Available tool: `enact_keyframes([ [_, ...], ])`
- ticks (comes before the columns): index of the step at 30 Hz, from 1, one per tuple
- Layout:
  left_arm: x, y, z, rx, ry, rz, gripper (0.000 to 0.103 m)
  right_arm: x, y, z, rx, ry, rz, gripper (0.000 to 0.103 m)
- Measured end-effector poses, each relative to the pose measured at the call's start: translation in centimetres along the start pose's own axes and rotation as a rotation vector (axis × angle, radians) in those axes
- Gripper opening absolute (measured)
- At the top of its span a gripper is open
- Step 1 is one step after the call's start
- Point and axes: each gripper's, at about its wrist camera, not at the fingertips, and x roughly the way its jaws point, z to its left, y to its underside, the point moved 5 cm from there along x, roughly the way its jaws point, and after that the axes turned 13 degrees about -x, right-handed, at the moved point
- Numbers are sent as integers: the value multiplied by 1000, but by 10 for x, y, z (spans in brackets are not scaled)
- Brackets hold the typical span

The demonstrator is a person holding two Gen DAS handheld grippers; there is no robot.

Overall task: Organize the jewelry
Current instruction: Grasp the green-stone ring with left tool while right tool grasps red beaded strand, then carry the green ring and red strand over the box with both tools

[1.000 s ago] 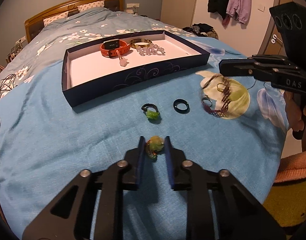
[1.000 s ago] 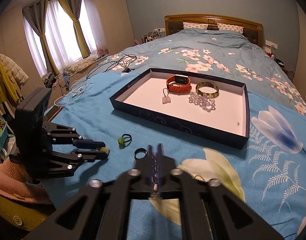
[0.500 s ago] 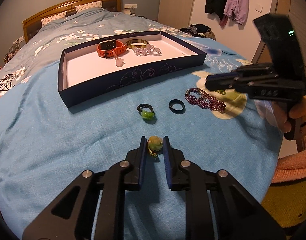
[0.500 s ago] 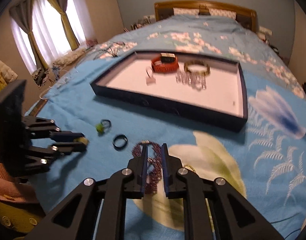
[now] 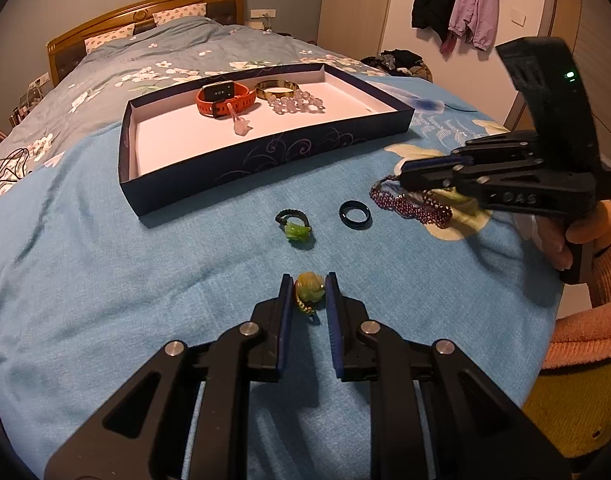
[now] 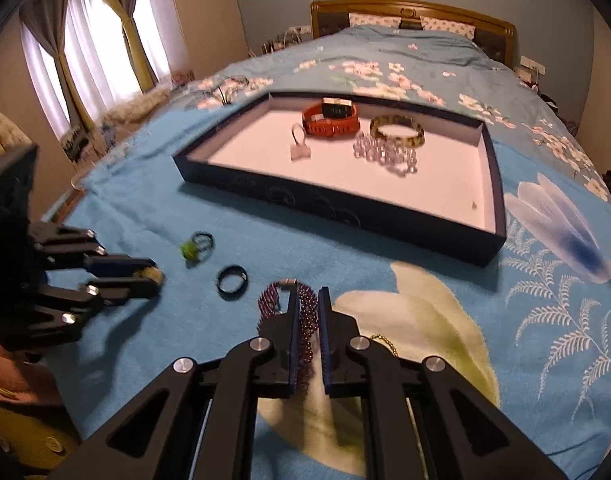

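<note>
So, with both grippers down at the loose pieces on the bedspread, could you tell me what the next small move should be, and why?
Probably finish the right gripper's grip on the purple bead bracelet, then lift it toward the tray. Its jaws are closing with the beads between them, and the bracelet lies on the bedspread. The left gripper already pinches the green pendant.

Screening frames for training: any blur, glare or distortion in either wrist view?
Left wrist: sharp, warm dim light, fisheye bends the tray edges, dark vignette in the corners. Right wrist: motion blur smears the tray, the clear beads and the left gripper; windows blown out; purple beads between its fingers stay readable.
</note>
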Motion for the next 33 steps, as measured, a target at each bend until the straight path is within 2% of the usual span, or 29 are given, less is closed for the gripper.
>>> enact_keyframes([
  [7, -8, -6, -3, 5, 5, -30, 16, -30, -13, 4, 10, -20, -90, 8],
  [17, -20, -18, -4, 2, 6, -78, 16, -50, -30, 7, -10, -10, -156, 8],
  [33, -28, -70, 5, -4, -27, -177, 16, -56, -70, -7, -40, 25, -230, 8],
])
